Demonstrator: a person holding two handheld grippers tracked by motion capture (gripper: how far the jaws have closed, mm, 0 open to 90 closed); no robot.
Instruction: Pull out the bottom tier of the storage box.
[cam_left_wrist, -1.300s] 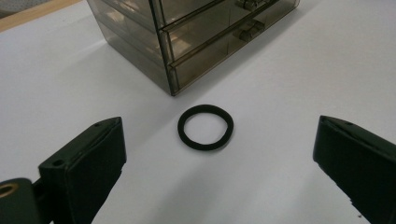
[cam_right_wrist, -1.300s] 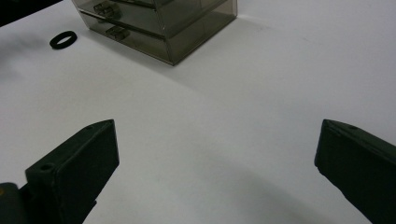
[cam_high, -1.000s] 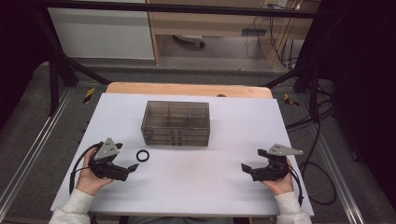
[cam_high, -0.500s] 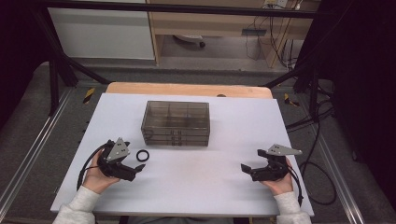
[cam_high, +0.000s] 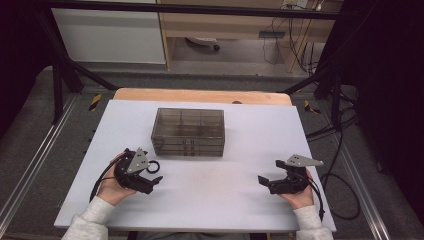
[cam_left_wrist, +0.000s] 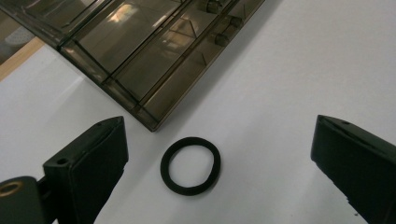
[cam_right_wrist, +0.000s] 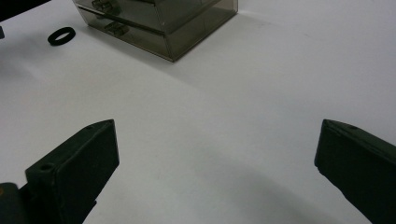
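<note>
I've got the left claw spread wide over the black ring lying flat between its jaws on the tabletop (looks light, rubbery), so I'd pinch across its band.

Even overhead light leaves the white bench bright while the room around it falls dark, blackest from 1 to 4 o'clock in the high view. Shadows are soft. The smoky box carries pale glare, and both gripper views blur close up.
</note>
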